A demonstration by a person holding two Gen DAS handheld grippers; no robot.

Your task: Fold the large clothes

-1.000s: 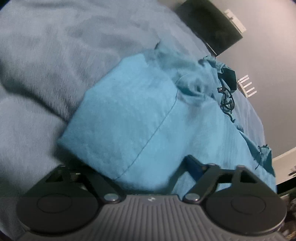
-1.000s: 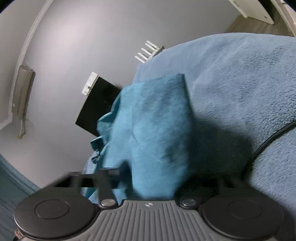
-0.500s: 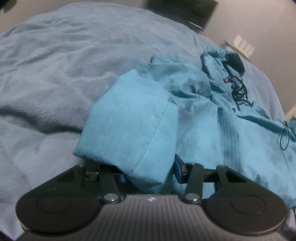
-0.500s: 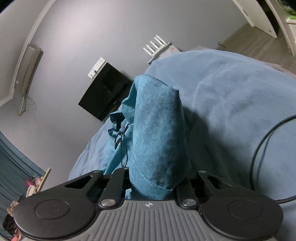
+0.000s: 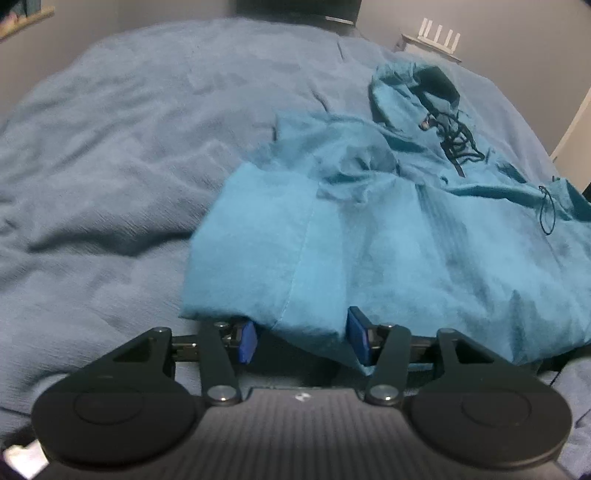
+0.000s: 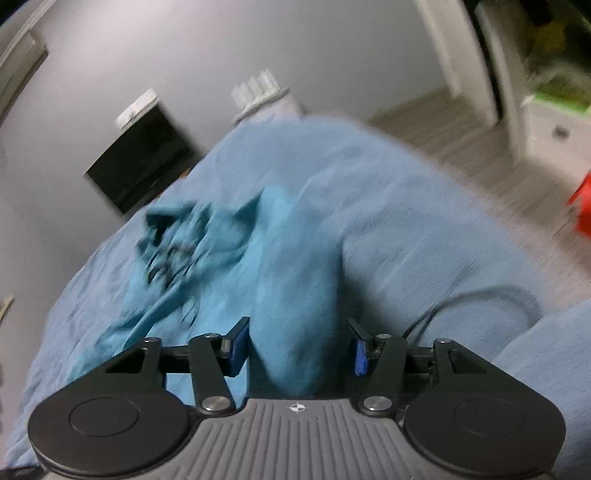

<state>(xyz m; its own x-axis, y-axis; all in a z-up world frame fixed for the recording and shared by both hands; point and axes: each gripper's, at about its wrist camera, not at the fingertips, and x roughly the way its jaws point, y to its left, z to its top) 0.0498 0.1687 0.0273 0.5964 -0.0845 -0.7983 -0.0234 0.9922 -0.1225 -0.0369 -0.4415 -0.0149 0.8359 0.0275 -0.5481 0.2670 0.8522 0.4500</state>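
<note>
A teal hoodie (image 5: pixel 369 240) lies on the blue bed blanket (image 5: pixel 129 166), its hood (image 5: pixel 413 85) and dark drawstrings (image 5: pixel 458 144) at the far side. My left gripper (image 5: pixel 303 341) is at the hoodie's near folded edge. A thick fold fills the gap between its blue pads (image 5: pixel 247 341), and the jaws are easing apart. In the blurred right wrist view, a sleeve-like fold of the hoodie (image 6: pixel 288 277) runs between the jaws of my right gripper (image 6: pixel 297 350). Those jaws are opening, with a gap showing beside the right pad.
A black cable (image 6: pixel 480 299) curves over the blanket (image 6: pixel 406 221) right of the right gripper. A black screen (image 6: pixel 140 166) and a white router (image 5: pixel 439 35) stand by the grey wall beyond the bed. Wooden floor, white furniture and a red object (image 6: pixel 581 206) lie to the right.
The left gripper closed onto the near fold and rose, rolling to level the view. The right gripper lifted its fold, then spread its jaws wide off it.
</note>
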